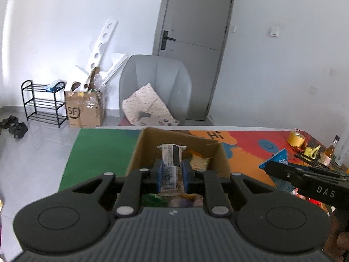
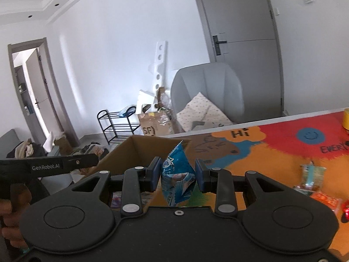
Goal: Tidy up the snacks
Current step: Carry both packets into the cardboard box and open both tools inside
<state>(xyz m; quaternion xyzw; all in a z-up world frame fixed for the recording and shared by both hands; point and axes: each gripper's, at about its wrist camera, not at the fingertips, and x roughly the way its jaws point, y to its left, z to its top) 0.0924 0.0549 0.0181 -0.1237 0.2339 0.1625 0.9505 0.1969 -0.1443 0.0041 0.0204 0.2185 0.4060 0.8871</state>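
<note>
Clamped between the left gripper point(image 1: 172, 175) pads, a grey-striped snack bar point(image 1: 172, 166) is held over the cardboard box point(image 1: 139, 150). Beside it, the right gripper point(image 2: 177, 175) pinches a blue packet point(image 2: 177, 174) by its middle, before the box rim. Slippage or 2 grippers colliding is judged the risk.

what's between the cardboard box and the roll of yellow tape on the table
Only bare colourful mat lies between the cardboard box and the yellow tape roll, as the left wrist view shows; the blue packet's tip sits nearer the camera.
</note>
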